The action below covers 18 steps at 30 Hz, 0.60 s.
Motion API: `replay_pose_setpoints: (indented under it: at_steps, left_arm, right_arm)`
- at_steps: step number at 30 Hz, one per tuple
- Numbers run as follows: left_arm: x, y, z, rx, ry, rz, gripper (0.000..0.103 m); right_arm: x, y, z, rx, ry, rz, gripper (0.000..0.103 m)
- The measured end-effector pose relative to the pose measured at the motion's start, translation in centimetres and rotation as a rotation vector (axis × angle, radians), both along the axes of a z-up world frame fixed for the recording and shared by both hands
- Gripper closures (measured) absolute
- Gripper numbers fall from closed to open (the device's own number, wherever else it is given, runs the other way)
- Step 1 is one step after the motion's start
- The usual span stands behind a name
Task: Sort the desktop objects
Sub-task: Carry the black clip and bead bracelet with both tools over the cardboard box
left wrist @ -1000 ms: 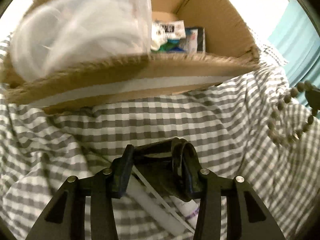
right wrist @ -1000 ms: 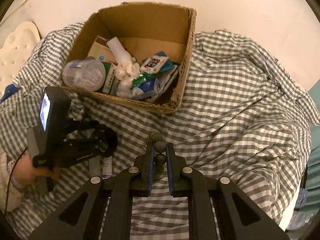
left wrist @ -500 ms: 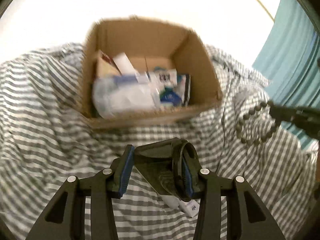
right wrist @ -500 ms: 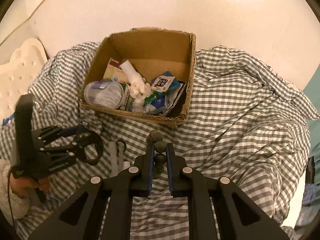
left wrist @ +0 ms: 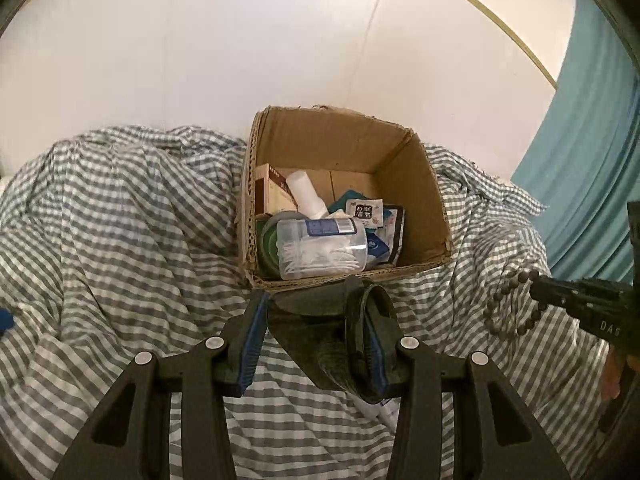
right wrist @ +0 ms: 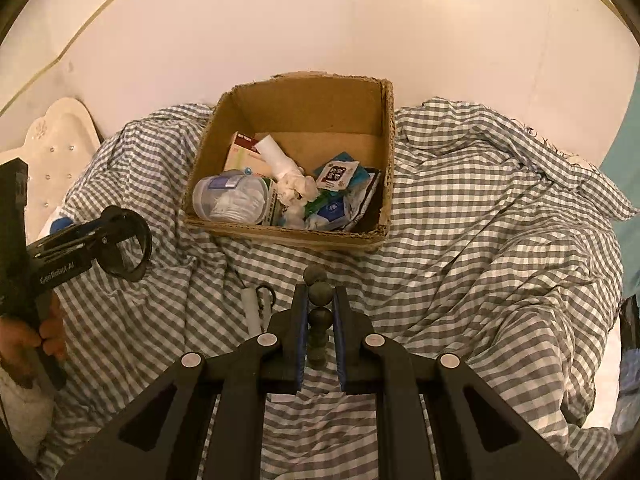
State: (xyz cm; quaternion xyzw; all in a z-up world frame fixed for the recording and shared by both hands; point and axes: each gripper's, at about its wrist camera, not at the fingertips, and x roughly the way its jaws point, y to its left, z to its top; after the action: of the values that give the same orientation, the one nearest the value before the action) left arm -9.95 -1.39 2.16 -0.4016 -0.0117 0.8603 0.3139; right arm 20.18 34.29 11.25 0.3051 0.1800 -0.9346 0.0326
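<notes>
Black plastic ring-shaped tool (left wrist: pixel 360 320) held in left gripper (left wrist: pixel 316 340) jaws, dark bead string (right wrist: pixel 318 312) pinched in right gripper (right wrist: pixel 319 320): carry each over brown cardboard box (right wrist: pixel 384 152) before releasing.

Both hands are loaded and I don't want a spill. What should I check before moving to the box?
1. Bead string clamped in the right gripper jaws: ok.
2. Black ring-shaped object held in the left gripper jaws: ok.
3. Cardboard box open, with bare floor at the back: ok.
4. Hanging bead loop will clear the box rim: cannot tell.
5. Checked cloth cleared: not ok, a white tube lies there.
</notes>
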Motion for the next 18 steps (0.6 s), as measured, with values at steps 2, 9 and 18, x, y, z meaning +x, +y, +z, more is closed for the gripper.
replay_pose_setpoints:
  at_steps: [2,9,18]
  left_arm:
    - [-0.1,0.1,0.4,-0.001,0.010,-0.012,0.058]
    - [-2.0,2.0,0.4,-0.029,0.024,-0.079,0.058]
    - [-6.2,5.3,1.4,-0.001,-0.002,-0.147,0.058]
  right_arm:
    - [0.1,-0.4,0.4,-0.005,0.011,0.010,0.092]
    - [-1.9,-2.2,1.8,0.009,0.024,0.062,0.092]
    - [-5.0,-4.5,2.3,0.087,0.015,0.110,0.092]
